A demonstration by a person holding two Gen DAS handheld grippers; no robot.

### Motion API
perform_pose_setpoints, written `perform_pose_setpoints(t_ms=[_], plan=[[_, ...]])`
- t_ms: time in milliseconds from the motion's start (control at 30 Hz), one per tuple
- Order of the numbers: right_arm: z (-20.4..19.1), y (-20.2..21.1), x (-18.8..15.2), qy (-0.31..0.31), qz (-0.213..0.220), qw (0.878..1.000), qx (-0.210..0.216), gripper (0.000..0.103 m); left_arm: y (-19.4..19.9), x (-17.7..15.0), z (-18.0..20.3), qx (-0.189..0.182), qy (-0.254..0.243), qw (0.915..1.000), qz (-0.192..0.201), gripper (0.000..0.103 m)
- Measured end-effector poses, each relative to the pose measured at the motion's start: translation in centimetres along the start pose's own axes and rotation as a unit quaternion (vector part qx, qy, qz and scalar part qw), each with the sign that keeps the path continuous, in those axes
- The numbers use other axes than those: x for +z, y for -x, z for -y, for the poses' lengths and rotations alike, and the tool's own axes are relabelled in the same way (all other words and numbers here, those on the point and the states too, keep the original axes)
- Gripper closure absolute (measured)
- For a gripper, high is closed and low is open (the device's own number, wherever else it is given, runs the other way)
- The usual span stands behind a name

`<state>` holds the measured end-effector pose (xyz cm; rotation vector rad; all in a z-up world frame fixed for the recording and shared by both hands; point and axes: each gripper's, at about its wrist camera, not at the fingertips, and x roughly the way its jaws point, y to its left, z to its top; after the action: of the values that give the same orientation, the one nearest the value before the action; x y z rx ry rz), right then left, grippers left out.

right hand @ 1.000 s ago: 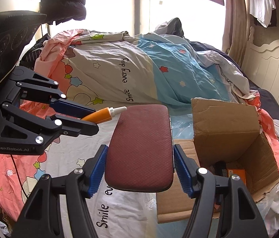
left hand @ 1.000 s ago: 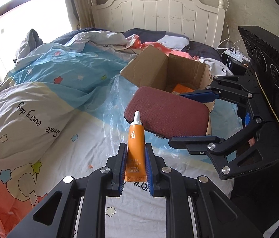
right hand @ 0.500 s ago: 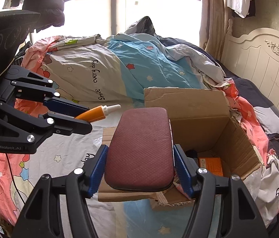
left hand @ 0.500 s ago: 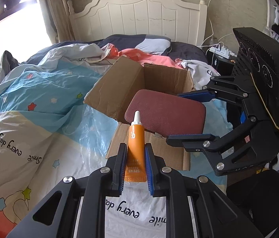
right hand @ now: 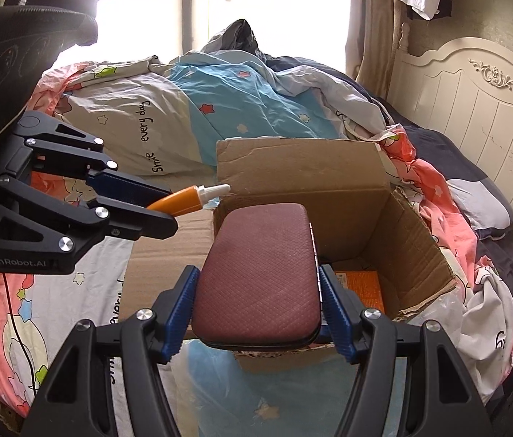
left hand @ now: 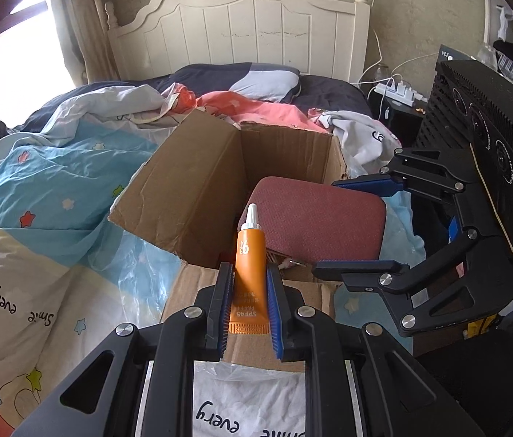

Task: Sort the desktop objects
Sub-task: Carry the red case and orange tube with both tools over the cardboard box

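Note:
My left gripper [left hand: 248, 284] is shut on an orange sunscreen tube [left hand: 250, 266] with a white cap, held upright just before the near edge of an open cardboard box [left hand: 201, 182]. My right gripper [right hand: 258, 298] is shut on a maroon textured case [right hand: 261, 273], held flat over the box's [right hand: 329, 189] near opening. In the right wrist view the left gripper [right hand: 154, 207] comes in from the left with the tube [right hand: 183, 202] pointing at the box flap. An orange packet [right hand: 360, 286] lies on the box floor.
The box sits on a bed covered by a rumpled star-print duvet [left hand: 38, 189] and clear plastic [left hand: 139, 258]. A white headboard [left hand: 241, 32] stands behind. A power strip with cables [left hand: 398, 91] lies on a dark stand at the right.
Both grippers have moved toward the cardboard box with their objects still held. The case now hangs over the box opening and the tube has come up to the box's near flap.

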<state>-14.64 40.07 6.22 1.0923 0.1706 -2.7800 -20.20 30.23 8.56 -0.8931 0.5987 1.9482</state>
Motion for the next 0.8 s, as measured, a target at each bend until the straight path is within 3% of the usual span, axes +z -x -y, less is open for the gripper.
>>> perform_pose_setpoints(t_ms=[800], plan=[[3.5,-2.5,-0.1,-0.017,-0.008,1.000,-0.014,0.042,-3.6,0.9,0.0,0.002,0.003,0.9999,-0.011,0.085]])
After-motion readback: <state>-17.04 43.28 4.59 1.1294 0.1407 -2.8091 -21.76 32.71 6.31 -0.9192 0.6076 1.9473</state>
